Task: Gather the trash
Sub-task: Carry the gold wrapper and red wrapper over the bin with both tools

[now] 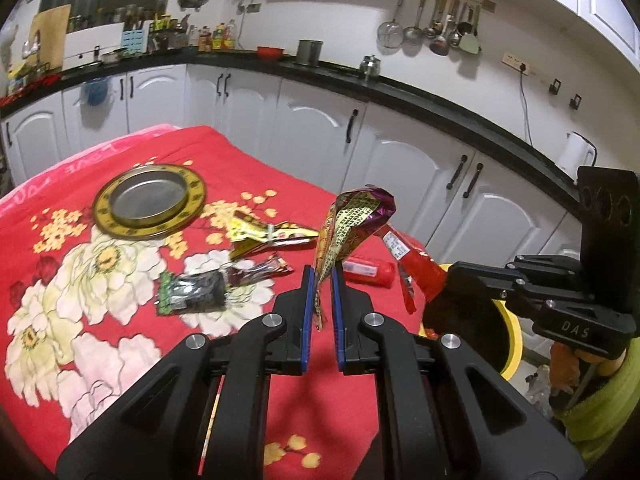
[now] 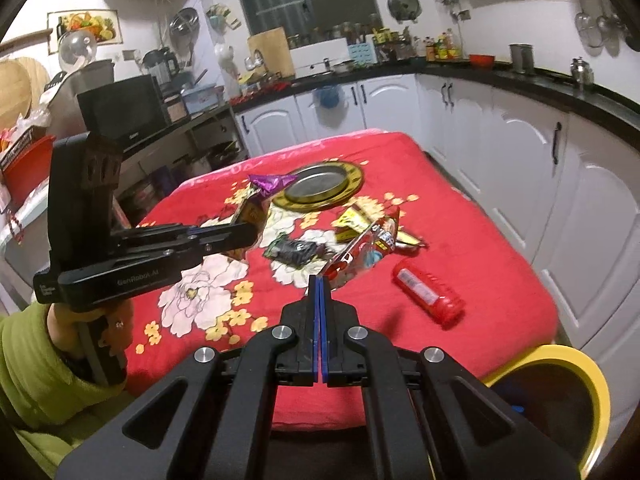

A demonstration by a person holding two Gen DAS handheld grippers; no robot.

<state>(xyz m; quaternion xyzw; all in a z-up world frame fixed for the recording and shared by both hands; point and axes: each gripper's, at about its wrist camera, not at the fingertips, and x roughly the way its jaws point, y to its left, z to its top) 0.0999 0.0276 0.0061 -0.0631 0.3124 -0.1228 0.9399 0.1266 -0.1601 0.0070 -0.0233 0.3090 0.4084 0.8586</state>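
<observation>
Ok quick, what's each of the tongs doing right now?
Left tongs: closed on the purple and gold wrapper, lifted off the table.
Right tongs: closed on the red wrapper.

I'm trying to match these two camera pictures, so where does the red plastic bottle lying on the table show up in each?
Left wrist view: red plastic bottle lies right of centre, just beyond the left gripper's jaws.
Right wrist view: it lies lower right on the cloth.
Shared landmark: the round gold-rimmed metal tray.
</observation>
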